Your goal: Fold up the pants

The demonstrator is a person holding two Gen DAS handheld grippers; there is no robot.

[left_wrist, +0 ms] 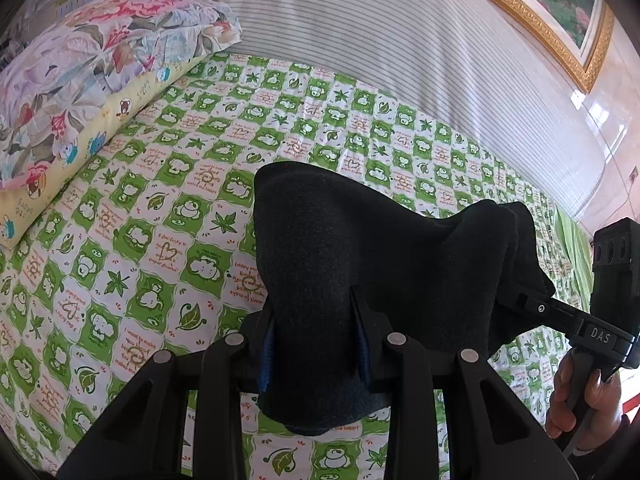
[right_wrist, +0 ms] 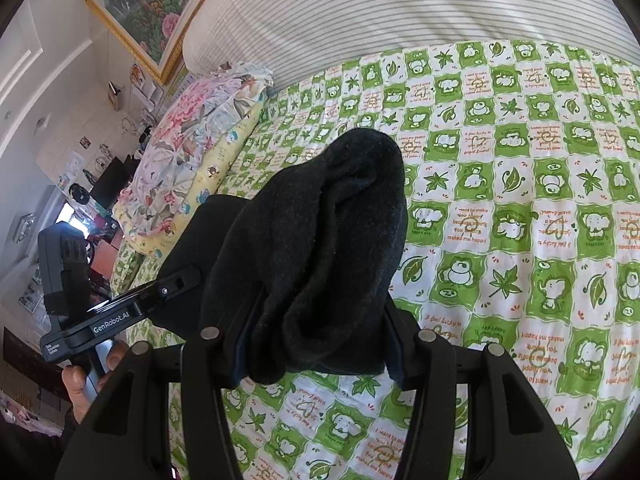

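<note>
Dark, thick pants (left_wrist: 360, 248) hang bunched above the bed, carried between both grippers. In the left wrist view my left gripper (left_wrist: 316, 320) is shut on a thick fold of the pants, its blue pads pressed against the cloth. The fabric stretches right to my right gripper (left_wrist: 524, 296), held in a person's hand (left_wrist: 576, 392). In the right wrist view my right gripper (right_wrist: 320, 316) is shut on another thick bunch of the pants (right_wrist: 332, 232), which rises above the fingers. My left gripper (right_wrist: 180, 280) shows at the left, clamped on the same cloth. The fingertips are hidden by fabric.
The bed's green-and-white checked quilt (left_wrist: 160, 240) spreads beneath and beyond the pants. A floral pillow (left_wrist: 80, 80) on a yellow one lies at the bed's left end. A striped padded headboard (left_wrist: 360, 28) and a gold-framed picture (left_wrist: 560, 12) stand behind. Room clutter (right_wrist: 80, 184) lies left of the bed.
</note>
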